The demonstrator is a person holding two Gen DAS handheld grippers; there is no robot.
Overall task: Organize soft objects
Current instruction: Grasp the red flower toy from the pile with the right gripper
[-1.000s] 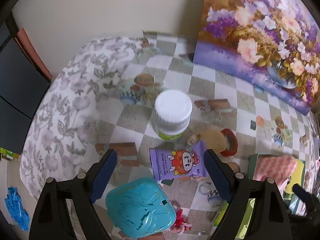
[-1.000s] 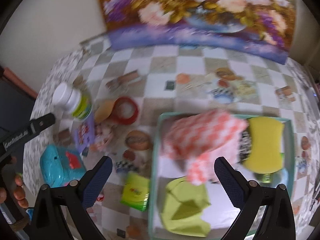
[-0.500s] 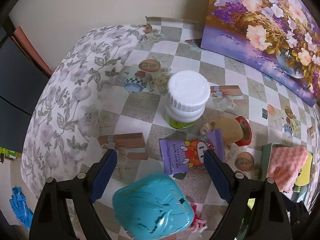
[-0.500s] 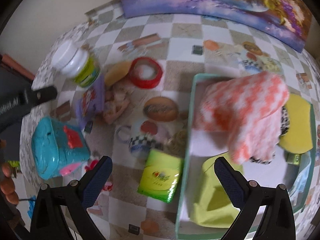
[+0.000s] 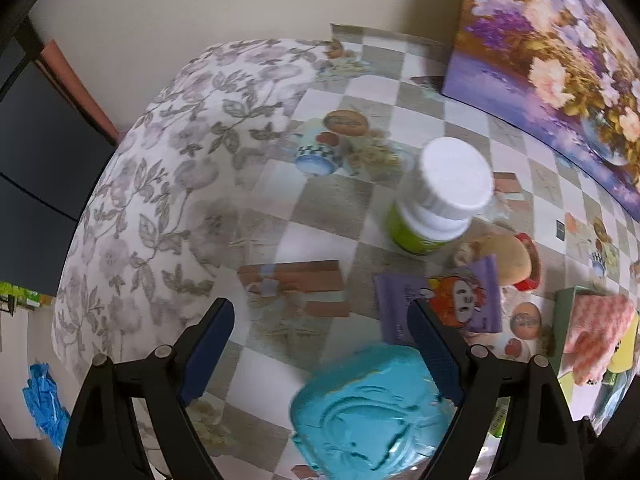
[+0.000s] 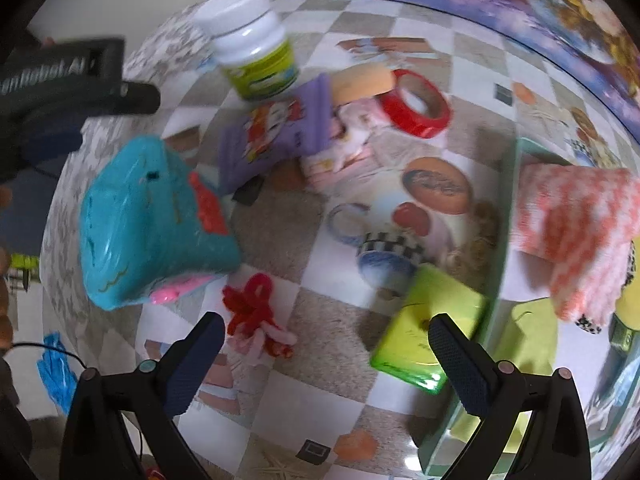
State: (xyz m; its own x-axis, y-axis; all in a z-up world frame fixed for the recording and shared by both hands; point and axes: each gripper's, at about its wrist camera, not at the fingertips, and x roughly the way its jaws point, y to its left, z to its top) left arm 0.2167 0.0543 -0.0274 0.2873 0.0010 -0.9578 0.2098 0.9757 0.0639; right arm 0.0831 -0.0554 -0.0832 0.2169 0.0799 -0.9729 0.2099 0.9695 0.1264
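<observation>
My left gripper [image 5: 320,340] is open and points down at the checked tablecloth, nothing between its fingers. A teal soft pack [image 5: 368,412] lies just under its right finger, and a purple cartoon packet [image 5: 440,300] sits beyond. My right gripper [image 6: 326,340] is open above the cloth. A green tissue pack [image 6: 428,340] lies by its right finger, against the tray rim [image 6: 508,220]. A red and pink knotted toy [image 6: 256,320] lies near its left finger. In the tray are a pink checked cloth [image 6: 572,224] and a yellow-green cloth [image 6: 528,328].
A white-lidded jar [image 6: 252,52], a tan sponge [image 6: 360,80] and a red tape roll [image 6: 416,104] stand behind the purple packet [image 6: 272,136]. A flower painting [image 5: 560,60] leans at the back. The table edge falls away at the left [image 5: 100,240].
The right gripper has come down and swung left, from over the tray to over the cloth by the green pack. The left gripper has drifted left and lower; the objects sit further right in its view.
</observation>
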